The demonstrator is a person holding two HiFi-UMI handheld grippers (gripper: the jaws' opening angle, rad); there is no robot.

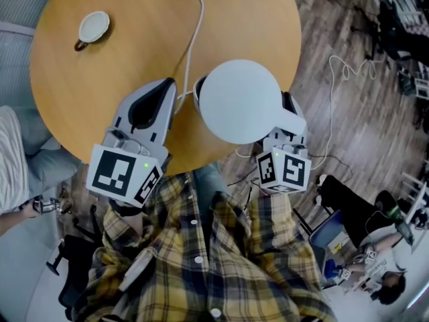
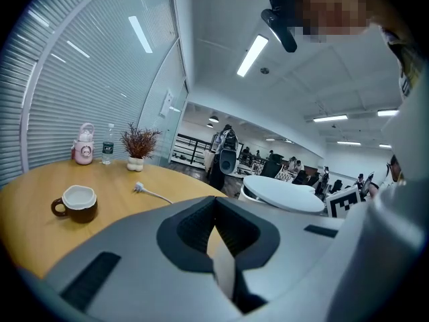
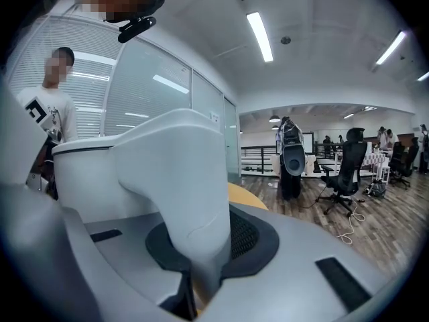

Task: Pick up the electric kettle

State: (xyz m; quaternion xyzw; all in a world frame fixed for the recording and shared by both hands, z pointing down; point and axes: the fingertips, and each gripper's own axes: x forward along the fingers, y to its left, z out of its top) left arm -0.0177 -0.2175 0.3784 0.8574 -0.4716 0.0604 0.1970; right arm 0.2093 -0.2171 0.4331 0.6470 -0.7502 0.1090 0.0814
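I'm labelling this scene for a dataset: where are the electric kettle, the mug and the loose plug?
electric kettle [image 1: 239,100]: head view, middle of its white lid.
mug [image 1: 93,27]: head view, its white inside.
plug [image 2: 139,188]: left gripper view, the white plug body.

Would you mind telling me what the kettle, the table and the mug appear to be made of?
The kettle: probably plastic, matte white, smooth moulded handle. The table: wood or wood-look laminate, satin, warm even grain. The mug: likely glazed ceramic, dark outside, white inside.

Bright ceiling lights; fisheye edges dark, warped.
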